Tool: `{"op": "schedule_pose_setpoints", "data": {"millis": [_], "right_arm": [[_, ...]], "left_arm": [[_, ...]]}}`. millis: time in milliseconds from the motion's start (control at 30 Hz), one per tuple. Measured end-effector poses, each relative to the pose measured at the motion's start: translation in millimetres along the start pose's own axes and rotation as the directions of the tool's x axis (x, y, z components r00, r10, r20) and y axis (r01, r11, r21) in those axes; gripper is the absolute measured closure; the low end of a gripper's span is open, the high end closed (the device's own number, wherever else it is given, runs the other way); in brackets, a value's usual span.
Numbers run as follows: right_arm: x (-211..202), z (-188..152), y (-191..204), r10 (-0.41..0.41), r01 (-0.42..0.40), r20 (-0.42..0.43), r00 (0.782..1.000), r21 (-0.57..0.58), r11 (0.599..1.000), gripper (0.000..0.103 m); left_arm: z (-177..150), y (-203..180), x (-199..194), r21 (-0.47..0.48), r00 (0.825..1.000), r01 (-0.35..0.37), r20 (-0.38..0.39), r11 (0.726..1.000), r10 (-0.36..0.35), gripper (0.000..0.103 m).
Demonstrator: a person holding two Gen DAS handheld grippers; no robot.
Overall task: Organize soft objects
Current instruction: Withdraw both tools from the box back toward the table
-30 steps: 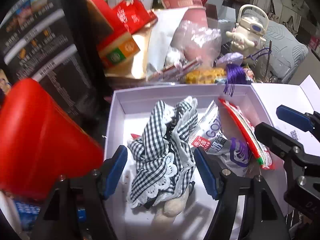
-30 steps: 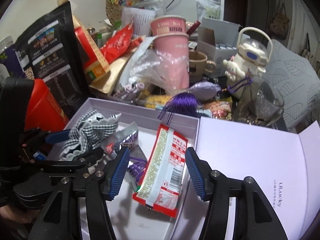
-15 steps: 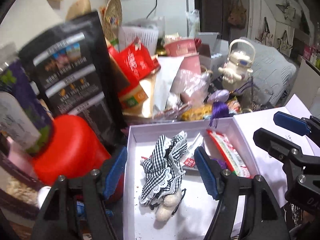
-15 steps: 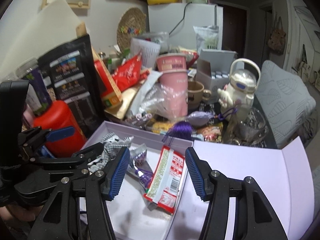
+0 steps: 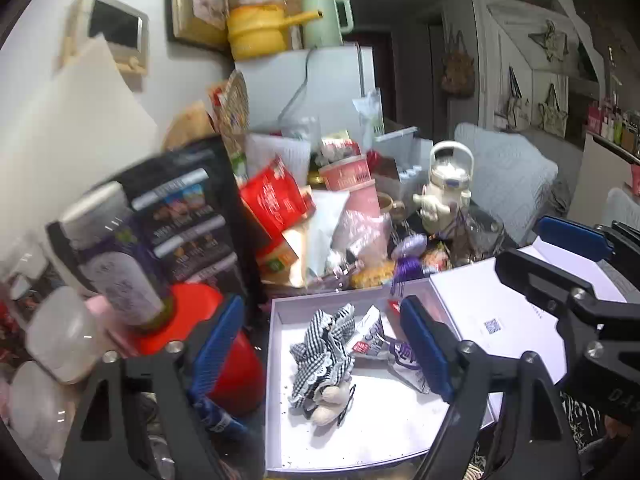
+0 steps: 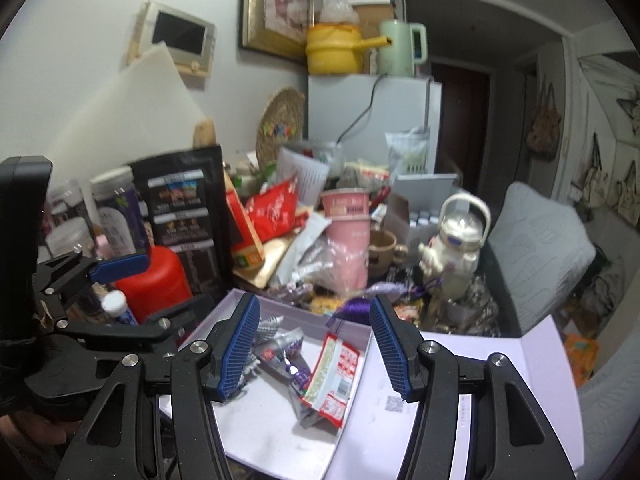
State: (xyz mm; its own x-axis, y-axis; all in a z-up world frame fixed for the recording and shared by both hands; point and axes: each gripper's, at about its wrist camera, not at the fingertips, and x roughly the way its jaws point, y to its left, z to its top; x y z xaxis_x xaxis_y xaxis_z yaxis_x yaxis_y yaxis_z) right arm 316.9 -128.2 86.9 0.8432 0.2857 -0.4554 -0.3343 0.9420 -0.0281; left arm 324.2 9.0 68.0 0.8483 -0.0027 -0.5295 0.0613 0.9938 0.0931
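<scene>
A black-and-white checked cloth doll (image 5: pixel 324 356) lies in the open white box (image 5: pixel 276 360), next to a silver and purple snack packet (image 5: pixel 400 356). A red and white packet (image 6: pixel 332 376) leans by the box's right wall. My left gripper (image 5: pixel 320 344) hovers well above the doll; its jaws are opening and nothing is between them. My right gripper (image 6: pixel 316 348) hangs above the packets, open and holding nothing. Each gripper shows at the edge of the other's view.
The box lid (image 6: pixel 460 400) lies folded open on the right. A red container (image 5: pixel 236 368) and a black bag (image 5: pixel 188 224) crowd the box's left side. Behind it stand pink cups (image 6: pixel 348 232), a white kettle-shaped figure (image 6: pixel 460 240) and a purple tassel (image 6: pixel 356 304).
Both grippers have risen and drawn back from the box, so more of the room shows. The left jaws stand wider. The doll and packets stay where they were.
</scene>
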Motion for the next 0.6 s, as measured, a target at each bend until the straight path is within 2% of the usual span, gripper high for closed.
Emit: {"op": "schedule_pose_setpoints", "data": {"millis": [167, 233, 300, 367, 600], "right_arm": [[-37, 3, 6, -0.006, 0.007, 0.077, 0.997, -0.015, 1.0, 0.034], [-49, 3, 7, 0.0, 0.001, 0.098, 0.995, -0.009, 1.0, 0.03], [-59, 1, 7, 0.003, -0.002, 0.108, 0.994, -0.004, 1.0, 0.024], [-70, -2, 7, 0.001, -0.001, 0.115, 0.993, 0.001, 1.0, 0.02], [-109, -13, 9, -0.013, 0.012, 0.13, 0.991, 0.01, 1.0, 0.013]], "left_arm": [[3, 2, -32, -0.015, 0.998, -0.002, 0.066, 1.0, 0.003, 0.02], [3, 2, -42, -0.019, 0.997, 0.005, 0.082, 1.0, -0.003, 0.014], [2, 0, -55, -0.016, 0.993, 0.004, 0.115, 1.0, -0.002, 0.001], [0, -2, -68, -0.012, 0.989, -0.007, 0.147, 1.0, 0.008, 0.001], [-10, -8, -103, 0.0, 0.985, 0.046, 0.169, 0.999, -0.045, 0.001]]}}
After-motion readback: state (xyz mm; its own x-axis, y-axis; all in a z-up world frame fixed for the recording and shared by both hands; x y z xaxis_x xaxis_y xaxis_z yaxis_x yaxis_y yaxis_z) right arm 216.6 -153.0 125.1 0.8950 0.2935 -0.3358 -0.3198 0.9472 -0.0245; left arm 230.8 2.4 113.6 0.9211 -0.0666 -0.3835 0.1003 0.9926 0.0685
